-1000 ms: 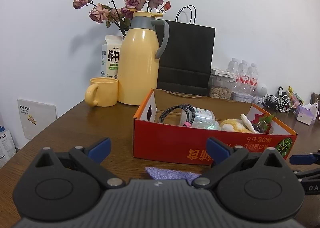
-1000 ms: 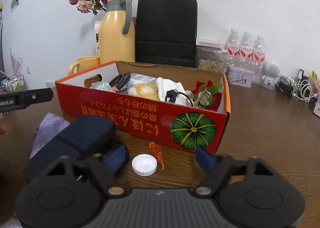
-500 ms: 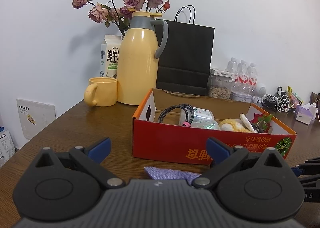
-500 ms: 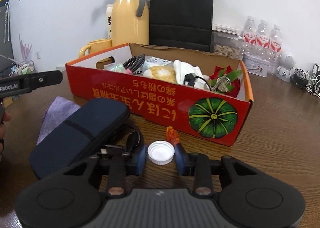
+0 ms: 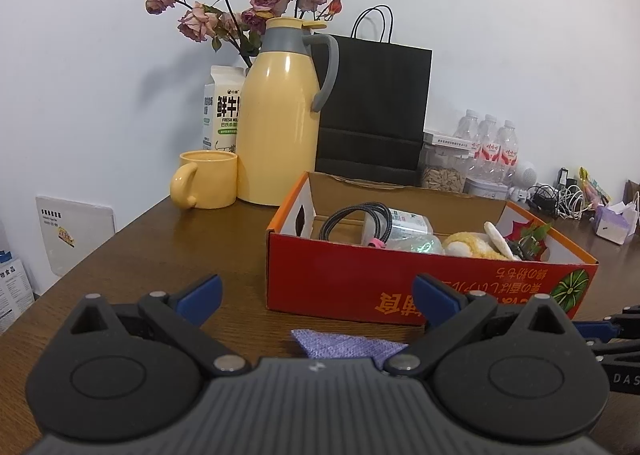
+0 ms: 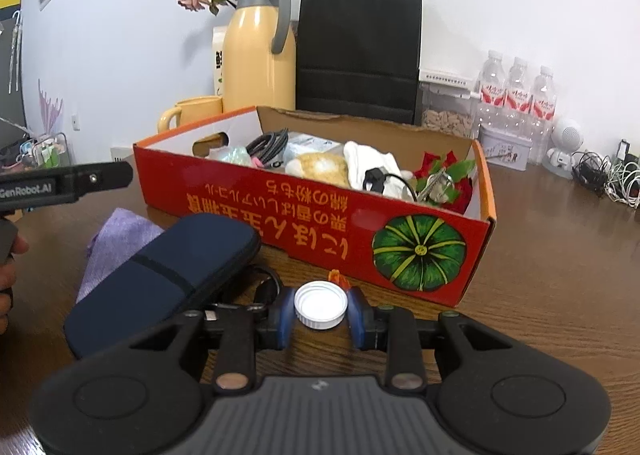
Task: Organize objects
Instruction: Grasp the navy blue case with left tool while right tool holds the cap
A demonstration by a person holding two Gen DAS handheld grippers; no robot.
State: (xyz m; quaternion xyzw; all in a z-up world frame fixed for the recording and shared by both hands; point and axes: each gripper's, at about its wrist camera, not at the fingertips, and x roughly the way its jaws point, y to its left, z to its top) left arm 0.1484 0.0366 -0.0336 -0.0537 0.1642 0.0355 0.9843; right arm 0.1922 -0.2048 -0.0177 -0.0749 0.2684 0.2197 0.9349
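Right wrist view: right gripper (image 6: 321, 315) clamps white cap (image 6: 321, 304); red box (image 6: 320, 211) lies straight ahead; left gripper (image 5: 316, 295) open.

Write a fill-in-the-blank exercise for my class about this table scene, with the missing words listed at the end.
1. The right hand-held gripper has its blue pads closed on a white ____.
2. The pumpkin picture on the red cardboard box is coloured ____.
3. The dark blue zip case lies partly on a ____ cloth.
4. The yellow mug stands beside a yellow ____.

Missing words: bottle cap; green; purple; thermos jug
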